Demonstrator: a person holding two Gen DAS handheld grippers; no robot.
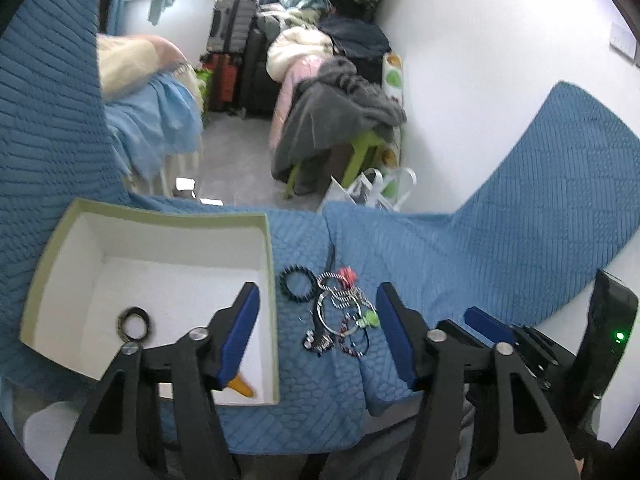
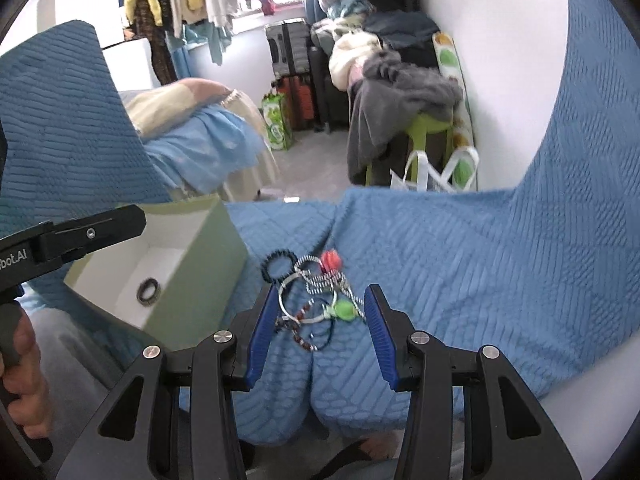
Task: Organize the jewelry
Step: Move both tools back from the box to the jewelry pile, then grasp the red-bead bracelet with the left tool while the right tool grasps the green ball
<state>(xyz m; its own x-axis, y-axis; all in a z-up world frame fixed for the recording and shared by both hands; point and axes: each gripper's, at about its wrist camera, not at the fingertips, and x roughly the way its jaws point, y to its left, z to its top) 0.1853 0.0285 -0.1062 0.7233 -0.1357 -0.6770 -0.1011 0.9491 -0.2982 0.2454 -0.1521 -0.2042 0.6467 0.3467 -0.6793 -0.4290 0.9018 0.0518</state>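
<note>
A tangle of jewelry (image 1: 344,316) (image 2: 320,304) lies on the blue quilted cloth (image 1: 460,264), with a black bead bracelet (image 1: 297,283) (image 2: 278,266) at its left edge, a red flower piece (image 2: 330,260) and a green piece (image 2: 345,310). To the left stands an open green box (image 1: 172,216) (image 2: 192,280) with a white inside, holding a dark bangle (image 1: 134,323) (image 2: 149,291). My left gripper (image 1: 318,292) hovers open, one finger over the box's right wall, nothing held. My right gripper (image 2: 323,292) is open above the pile, its pads apart from the jewelry.
An orange object (image 1: 244,388) lies in the box's near corner. Beyond the cloth's far edge are a green stool piled with grey clothes (image 1: 340,120), suitcases (image 1: 232,40), a white bag (image 2: 436,172) and a bed with pale blue fabric (image 2: 208,136). A hand (image 2: 20,360) grips the left tool.
</note>
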